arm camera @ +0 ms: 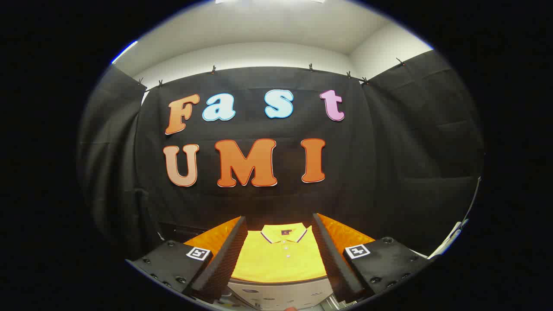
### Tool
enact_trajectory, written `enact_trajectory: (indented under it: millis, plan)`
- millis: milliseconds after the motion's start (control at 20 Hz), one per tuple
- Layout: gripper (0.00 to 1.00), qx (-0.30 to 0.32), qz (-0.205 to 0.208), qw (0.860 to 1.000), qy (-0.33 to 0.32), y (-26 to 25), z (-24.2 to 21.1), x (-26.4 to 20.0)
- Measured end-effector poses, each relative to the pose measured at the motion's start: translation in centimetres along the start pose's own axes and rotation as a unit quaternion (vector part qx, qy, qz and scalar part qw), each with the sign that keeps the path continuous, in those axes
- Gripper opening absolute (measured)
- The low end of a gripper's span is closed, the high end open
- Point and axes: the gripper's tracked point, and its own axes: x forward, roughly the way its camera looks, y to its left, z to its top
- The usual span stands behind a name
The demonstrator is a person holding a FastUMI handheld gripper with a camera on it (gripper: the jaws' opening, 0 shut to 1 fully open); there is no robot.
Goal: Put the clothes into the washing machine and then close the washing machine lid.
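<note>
**Item: shirt, awaiting pickup**

We log one folded yellow shirt point(281, 259), collar away from us, lying flat on an orange surface point(345, 235) just ahead of the gripper point(280, 248). Fingers: spread wide, holding nothing, the shirt framed between them. A white appliance panel point(281, 293), probably the washing machine, sits below the shirt's near edge. Step in hand, we judge: approach, nothing loaded yet. Next move calls for lowering onto the fabric and pinching it.
</note>
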Motion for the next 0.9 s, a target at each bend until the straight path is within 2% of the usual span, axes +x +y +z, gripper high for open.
enact_trajectory:
  millis: [900]
  plan:
    - [0.97,-0.023,0.015,1.000,-0.007,-0.49,1.11,0.31]
